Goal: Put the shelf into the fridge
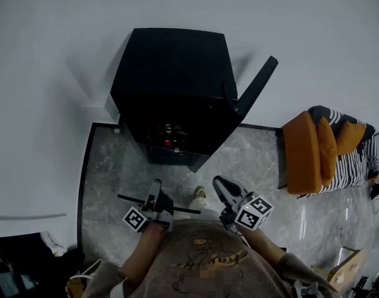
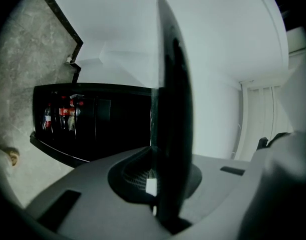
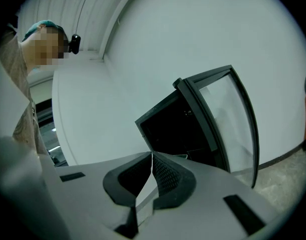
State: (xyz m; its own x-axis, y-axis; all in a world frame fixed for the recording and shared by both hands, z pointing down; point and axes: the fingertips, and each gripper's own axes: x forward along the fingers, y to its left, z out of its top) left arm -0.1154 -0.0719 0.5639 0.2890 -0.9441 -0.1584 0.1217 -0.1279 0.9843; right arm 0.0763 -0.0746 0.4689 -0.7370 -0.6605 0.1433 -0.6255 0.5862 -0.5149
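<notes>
Found left gripper point(image 1: 156, 191) clamped nearly shut on the edge of the shelf point(image 2: 173, 109), a thin dark panel held edge-on out in front of the body, well short of the fridge point(image 1: 170, 85). Saw bottles point(image 2: 62, 115) inside; rest of the interior too dark to make out rails. Noted door point(image 1: 257, 85) standing open to the right. Recorded right gripper point(image 3: 151, 156) with tips touching, nothing between them, hovering just beside the shelf. Judged task at the carry stage: pickup done; approach, lining up with a slot and sliding in all left to do
</notes>
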